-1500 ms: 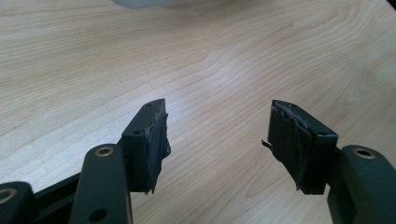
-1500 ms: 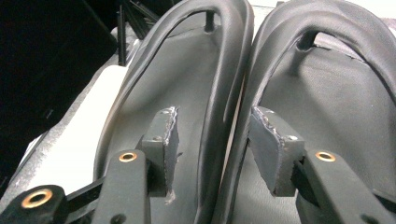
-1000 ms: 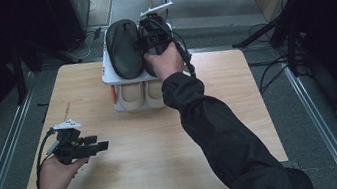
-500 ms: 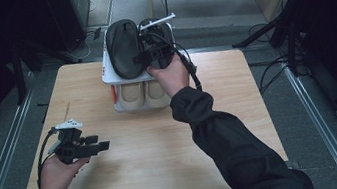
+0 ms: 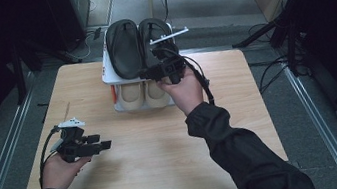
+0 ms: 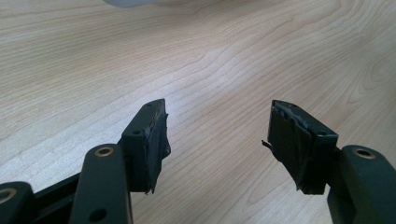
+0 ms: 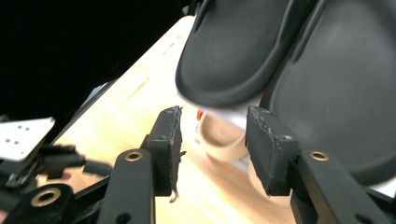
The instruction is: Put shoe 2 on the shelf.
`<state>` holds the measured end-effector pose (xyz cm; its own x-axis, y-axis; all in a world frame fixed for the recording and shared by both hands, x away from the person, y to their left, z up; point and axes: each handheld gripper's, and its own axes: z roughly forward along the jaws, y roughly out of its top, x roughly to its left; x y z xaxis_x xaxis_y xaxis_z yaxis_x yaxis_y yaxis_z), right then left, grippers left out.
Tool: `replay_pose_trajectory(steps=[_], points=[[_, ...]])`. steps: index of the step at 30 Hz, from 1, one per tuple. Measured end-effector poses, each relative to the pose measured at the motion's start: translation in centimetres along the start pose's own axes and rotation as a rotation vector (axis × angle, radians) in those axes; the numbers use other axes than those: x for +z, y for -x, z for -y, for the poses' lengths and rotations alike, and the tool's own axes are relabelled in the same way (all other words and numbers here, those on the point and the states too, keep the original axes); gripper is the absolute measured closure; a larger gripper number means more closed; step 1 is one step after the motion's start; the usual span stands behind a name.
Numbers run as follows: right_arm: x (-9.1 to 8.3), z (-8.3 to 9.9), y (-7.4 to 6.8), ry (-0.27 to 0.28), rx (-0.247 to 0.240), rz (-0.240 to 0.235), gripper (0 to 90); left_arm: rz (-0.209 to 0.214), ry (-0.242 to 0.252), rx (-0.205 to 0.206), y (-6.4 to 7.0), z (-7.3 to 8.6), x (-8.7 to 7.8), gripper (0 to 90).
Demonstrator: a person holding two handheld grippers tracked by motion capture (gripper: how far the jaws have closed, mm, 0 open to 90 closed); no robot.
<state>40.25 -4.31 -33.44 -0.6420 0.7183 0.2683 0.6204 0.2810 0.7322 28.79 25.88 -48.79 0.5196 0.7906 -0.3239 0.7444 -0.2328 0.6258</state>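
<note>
Two black slippers [image 5: 124, 48] [image 5: 154, 31] lie side by side on top of a white shoe rack [image 5: 108, 75] at the table's far edge. A pair of beige shoes [image 5: 131, 95] sits on its lower tier. My right gripper [image 5: 145, 73] hovers open at the rack's front edge, jaws pointing left. In the right gripper view its jaws [image 7: 212, 121] frame the rack's white edge [image 7: 233, 115] and a beige shoe [image 7: 219, 137], with the black slippers [image 7: 233, 51] just above. My left gripper [image 5: 101, 145] is held open low over the table's left side, and its jaws [image 6: 217, 116] are empty above bare wood.
The wooden table [image 5: 165, 150] has open surface between the rack and the near edge. Metal rails run along the floor on both sides. Cables and dark stands crowd the floor at the right. My left gripper [image 7: 42, 158] appears at the lower left of the right gripper view.
My right gripper has drawn back from the top of the right black slipper towards the rack's front edge and turned leftwards. The left gripper has stayed put.
</note>
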Motion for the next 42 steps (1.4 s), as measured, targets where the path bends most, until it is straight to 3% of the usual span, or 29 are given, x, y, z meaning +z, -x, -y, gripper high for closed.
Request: replay_pose_trajectory(steps=[10,16,32,37,42], points=[[-1.5,2.8,0.8,-0.003,-0.023,-0.054,56.4,0.007,-0.007,0.009,0.1,-0.4,0.5,38.4],[-2.0,4.8,0.9,-0.002,-0.070,-0.067,55.3,0.017,-0.010,0.013,0.3,-0.7,0.9,38.3],[-1.3,10.2,2.0,0.001,-0.175,-0.137,53.4,0.022,-0.020,0.028,0.4,-1.3,1.7,37.9],[-1.1,11.3,2.6,-0.001,-0.179,-0.172,51.6,0.026,-0.026,0.027,0.5,-1.5,1.9,37.9],[-1.0,12.6,3.2,-0.007,-0.196,-0.171,51.9,0.027,-0.029,0.035,0.6,-1.6,2.1,37.9]])
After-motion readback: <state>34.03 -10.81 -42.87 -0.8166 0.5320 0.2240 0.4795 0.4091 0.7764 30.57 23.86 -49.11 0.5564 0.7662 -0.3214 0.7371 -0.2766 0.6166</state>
